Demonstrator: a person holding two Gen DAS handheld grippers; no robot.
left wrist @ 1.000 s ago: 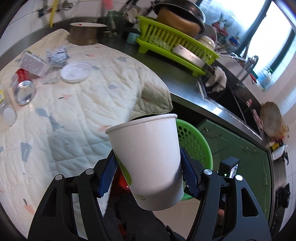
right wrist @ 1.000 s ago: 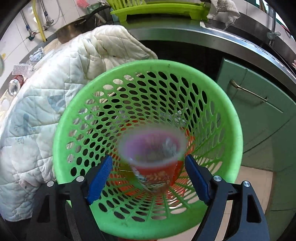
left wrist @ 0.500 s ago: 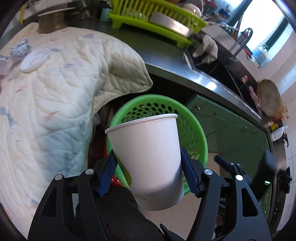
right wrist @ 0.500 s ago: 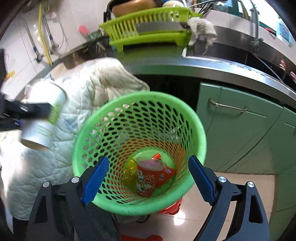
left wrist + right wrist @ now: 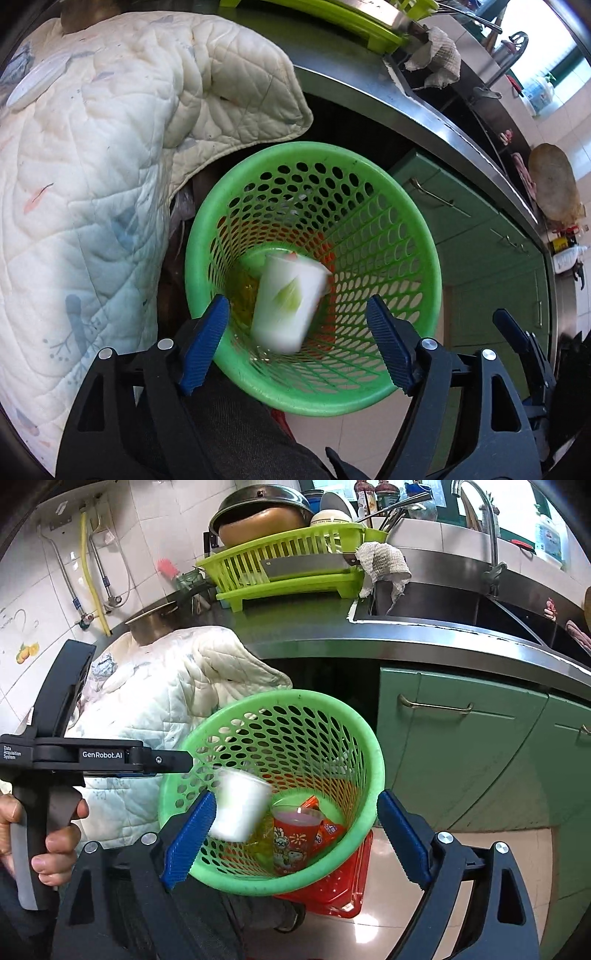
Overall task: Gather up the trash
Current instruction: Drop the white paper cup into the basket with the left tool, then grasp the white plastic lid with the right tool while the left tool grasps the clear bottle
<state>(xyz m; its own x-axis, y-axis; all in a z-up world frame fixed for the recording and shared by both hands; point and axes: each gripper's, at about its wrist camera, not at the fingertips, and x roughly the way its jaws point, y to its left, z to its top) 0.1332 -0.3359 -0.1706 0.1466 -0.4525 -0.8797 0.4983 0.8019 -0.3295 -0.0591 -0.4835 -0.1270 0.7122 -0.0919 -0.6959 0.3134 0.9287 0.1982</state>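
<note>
Here, from left to right: one quilted blanket (image 5: pixel 110 155) over the tabletop (image 5: pixel 295 627), then my left gripper (image 5: pixel 295 343), whose jaws have just been opening and now stand wide with nothing gripped. One white paper cup (image 5: pixel 288 299), blurred, is free inside the one green basket (image 5: pixel 406 236), above one red cup (image 5: pixel 295 834). My right gripper (image 5: pixel 291 834) is spread wide and empty too, above the basket's near rim.
</note>
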